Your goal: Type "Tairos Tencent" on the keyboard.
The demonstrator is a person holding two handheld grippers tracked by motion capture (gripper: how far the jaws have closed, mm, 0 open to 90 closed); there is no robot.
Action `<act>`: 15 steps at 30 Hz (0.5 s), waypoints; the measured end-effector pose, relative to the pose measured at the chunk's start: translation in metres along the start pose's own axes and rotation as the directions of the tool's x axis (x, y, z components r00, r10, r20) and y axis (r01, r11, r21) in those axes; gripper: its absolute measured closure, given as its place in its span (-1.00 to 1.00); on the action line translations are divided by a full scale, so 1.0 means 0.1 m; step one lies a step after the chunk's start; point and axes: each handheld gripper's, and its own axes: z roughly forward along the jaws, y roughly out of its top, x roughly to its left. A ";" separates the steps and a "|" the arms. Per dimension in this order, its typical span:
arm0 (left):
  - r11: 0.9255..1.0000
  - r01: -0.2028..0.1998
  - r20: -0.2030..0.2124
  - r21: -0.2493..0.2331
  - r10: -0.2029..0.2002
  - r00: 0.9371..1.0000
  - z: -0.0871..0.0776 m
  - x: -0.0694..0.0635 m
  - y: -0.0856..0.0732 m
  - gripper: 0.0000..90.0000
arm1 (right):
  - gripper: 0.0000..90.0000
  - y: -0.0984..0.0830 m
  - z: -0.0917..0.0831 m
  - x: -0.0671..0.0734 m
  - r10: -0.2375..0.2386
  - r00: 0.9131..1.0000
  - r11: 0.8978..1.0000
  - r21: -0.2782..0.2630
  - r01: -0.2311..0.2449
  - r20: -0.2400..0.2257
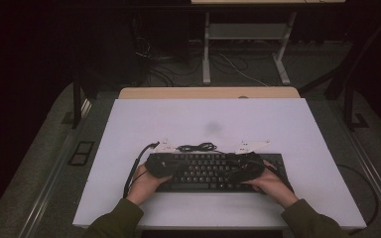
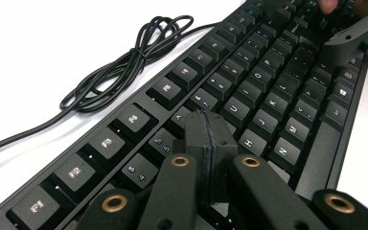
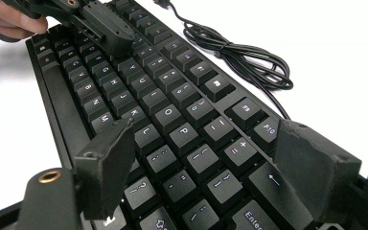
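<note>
Keyboard (image 1: 213, 171) lies near you; your left gripper (image 2: 206, 143) is pinched closed, empty, over its left keys, your right gripper (image 3: 206, 177) gapes wide, empty, over its right keys.

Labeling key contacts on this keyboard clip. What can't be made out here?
- High view: keyboard legends too small and dark; both grippers cover its ends.
- Left gripper view: the shut left gripper hides the keys beneath its jaws, so contact can't be told.
- Right gripper view: the open right gripper covers keys at both sides; the bottom edge cuts off the Enter row.
- Cable: its far end runs off the top edge.
</note>
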 end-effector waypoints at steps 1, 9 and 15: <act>1.000 0.003 -0.001 -0.002 -0.003 1.000 0.00 0.00 0.00 0.99 | -0.51 0.00 0.00 0.00 0.001 1.000 1.000 -0.003 -0.001 0.001; 1.000 -0.013 0.000 0.024 0.013 1.000 0.02 -0.01 0.00 0.99 | -0.51 0.00 0.00 0.00 0.005 1.000 1.000 -0.004 -0.005 0.004; 1.000 0.002 0.006 0.000 -0.002 1.000 0.00 -0.01 0.01 0.99 | -0.51 0.00 -0.01 0.00 0.007 1.000 1.000 -0.005 -0.007 0.003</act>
